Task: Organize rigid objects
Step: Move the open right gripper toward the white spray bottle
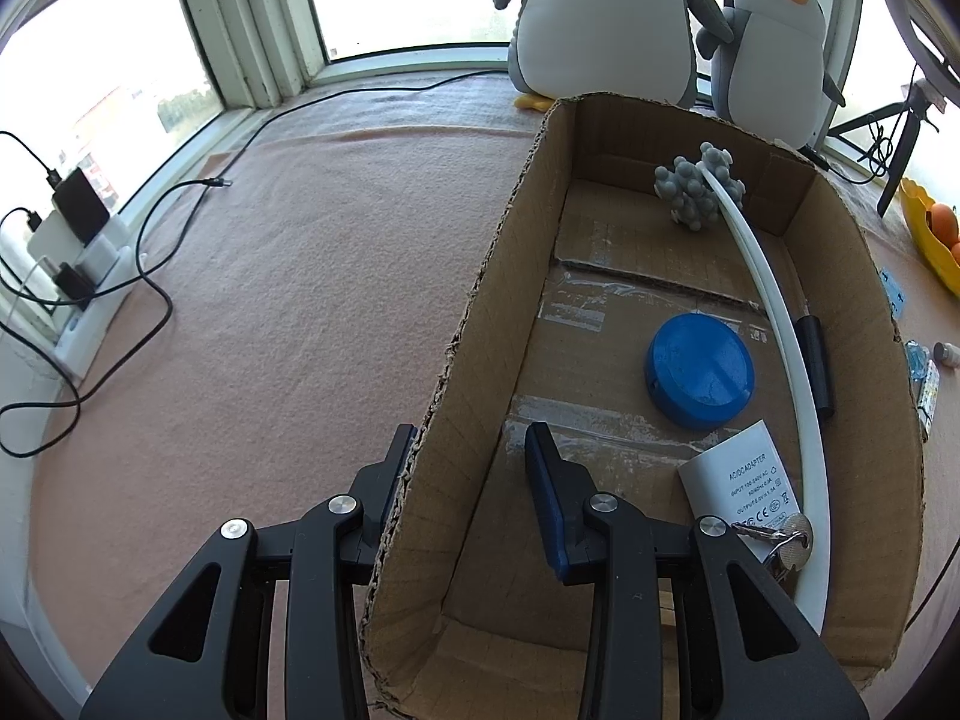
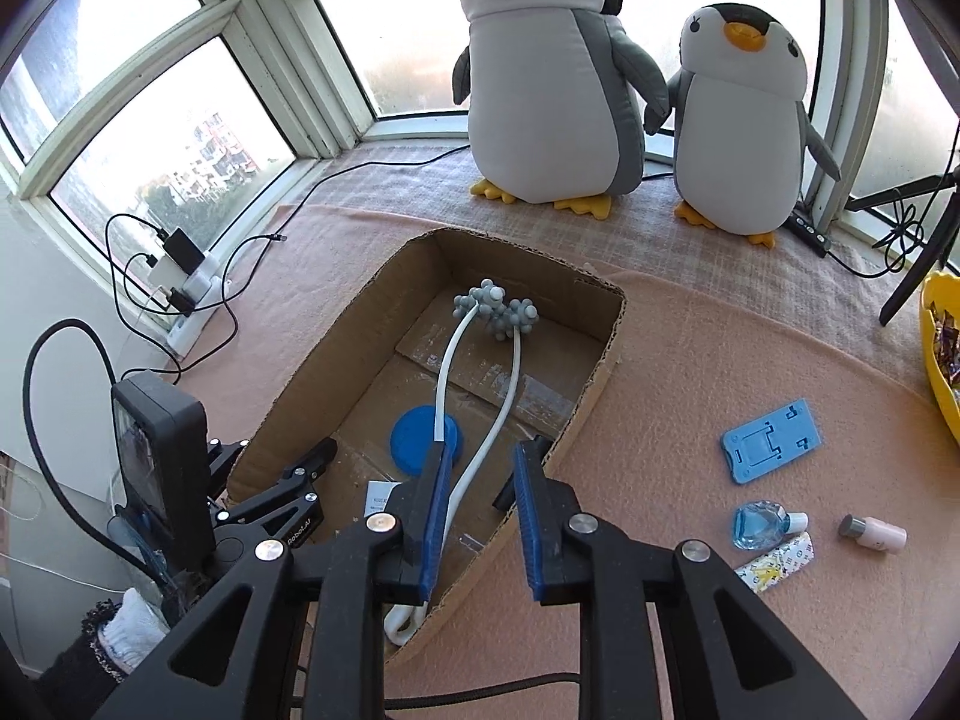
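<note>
An open cardboard box [image 1: 498,324] lies on the pink blanket. My left gripper [image 1: 471,438] is shut on its left wall, one finger outside and one inside; the right wrist view shows it [image 2: 306,471] at that same edge. In the box lie a massager with grey knobbly balls [image 2: 498,312] and two white curved arms [image 2: 510,396], a blue round disc [image 1: 699,369], a white AC adapter [image 1: 744,480], a padlock with keys [image 1: 792,534] and a black stick [image 1: 819,360]. My right gripper [image 2: 483,450] hangs open over the box's near end, the white arms running beneath its fingers, untouched.
On the blanket right of the box lie a blue phone stand [image 2: 771,441], a blue bottle [image 2: 762,525], a patterned tube [image 2: 777,567] and a small pink bottle [image 2: 873,534]. A yellow bowl [image 2: 942,348] sits far right. Two plush penguins [image 2: 540,90] stand behind; a power strip with cables [image 2: 186,294] lies left.
</note>
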`<state>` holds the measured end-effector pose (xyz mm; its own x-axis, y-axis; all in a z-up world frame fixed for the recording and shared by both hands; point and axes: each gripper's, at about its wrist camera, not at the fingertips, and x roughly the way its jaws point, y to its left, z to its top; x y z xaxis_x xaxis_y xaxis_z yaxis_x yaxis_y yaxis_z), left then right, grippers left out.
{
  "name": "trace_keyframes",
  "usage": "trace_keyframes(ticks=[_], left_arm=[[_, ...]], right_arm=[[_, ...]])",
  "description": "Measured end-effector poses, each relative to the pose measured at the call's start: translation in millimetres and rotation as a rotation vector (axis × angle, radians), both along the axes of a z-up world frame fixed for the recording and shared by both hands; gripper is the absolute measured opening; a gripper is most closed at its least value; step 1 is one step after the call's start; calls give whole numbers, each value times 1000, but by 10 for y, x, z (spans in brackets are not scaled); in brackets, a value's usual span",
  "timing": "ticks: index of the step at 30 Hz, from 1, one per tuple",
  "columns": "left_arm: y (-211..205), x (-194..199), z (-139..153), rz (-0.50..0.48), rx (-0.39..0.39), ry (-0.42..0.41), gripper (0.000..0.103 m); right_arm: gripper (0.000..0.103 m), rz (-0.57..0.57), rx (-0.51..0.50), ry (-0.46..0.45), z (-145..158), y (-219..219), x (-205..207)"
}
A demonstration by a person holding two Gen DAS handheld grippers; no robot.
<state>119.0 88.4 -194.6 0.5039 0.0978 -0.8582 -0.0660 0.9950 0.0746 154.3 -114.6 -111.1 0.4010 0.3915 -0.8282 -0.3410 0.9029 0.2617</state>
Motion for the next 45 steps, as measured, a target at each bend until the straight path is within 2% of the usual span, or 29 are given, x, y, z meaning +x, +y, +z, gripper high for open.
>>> trace_keyframes(ticks=[5, 12, 14, 17, 21, 24, 30, 34, 45], left_arm=[[-5, 3, 4, -21, 8, 11, 35], [-38, -8, 14, -53, 30, 31, 35], [-43, -9, 14, -59, 33, 33, 35], [-41, -9, 13, -62, 31, 37, 35], [-44, -8, 15, -61, 33, 36, 35], [-53, -15, 11, -60, 40, 31, 35], [-50, -22, 8, -46, 37, 30, 35], [-56, -28, 4, -30, 40, 27, 35], [-52, -13, 2, 4, 40, 35, 35]], right_arm=[[21, -75, 12, -40, 320, -319, -273], [30, -206, 1, -107, 812, -849, -736], [35, -240, -13, -120, 887, -1002, -856], [37, -293, -16, -127, 898, -1237, -1017], [40, -350, -19, -128, 771, -1537, -1163], [41, -363, -65, -130, 603, -1708, -1228], [41, -356, -116, -110, 202, -2060, -1140], [41, -296, -120, -106, -22, -2229, -964], [41, -149, -228, -107, -602, -2415, -302]])
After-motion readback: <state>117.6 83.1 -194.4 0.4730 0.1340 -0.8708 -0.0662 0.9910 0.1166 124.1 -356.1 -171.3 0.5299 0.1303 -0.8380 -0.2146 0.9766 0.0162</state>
